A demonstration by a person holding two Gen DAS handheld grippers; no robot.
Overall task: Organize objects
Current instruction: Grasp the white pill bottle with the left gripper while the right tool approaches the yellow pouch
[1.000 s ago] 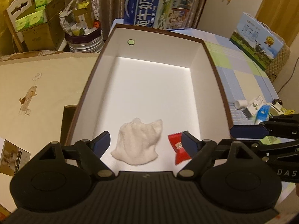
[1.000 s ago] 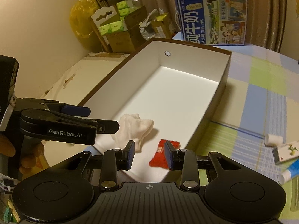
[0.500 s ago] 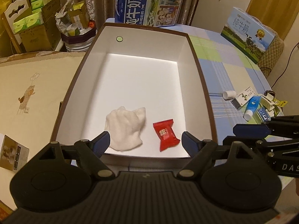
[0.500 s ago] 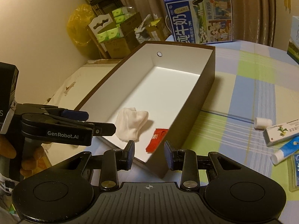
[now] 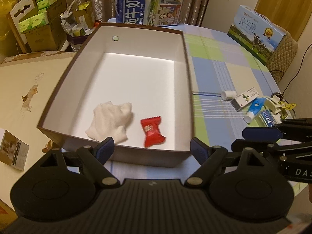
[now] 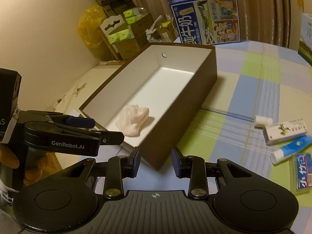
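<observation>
While both grippers hang before the box's near wall, each is empty.

The brown box holds a white cloth and a red candy side by side near its front. The left gripper gapes wide; the right gripper stands narrow, clasping nothing. A blue tube and small carton lie on the checked tablecloth.

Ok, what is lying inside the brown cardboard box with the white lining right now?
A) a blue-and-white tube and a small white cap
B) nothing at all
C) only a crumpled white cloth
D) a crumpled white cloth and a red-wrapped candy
D: the left wrist view shows the crumpled white cloth and the red-wrapped candy side by side on the floor of the brown cardboard box, near its front wall.
</observation>
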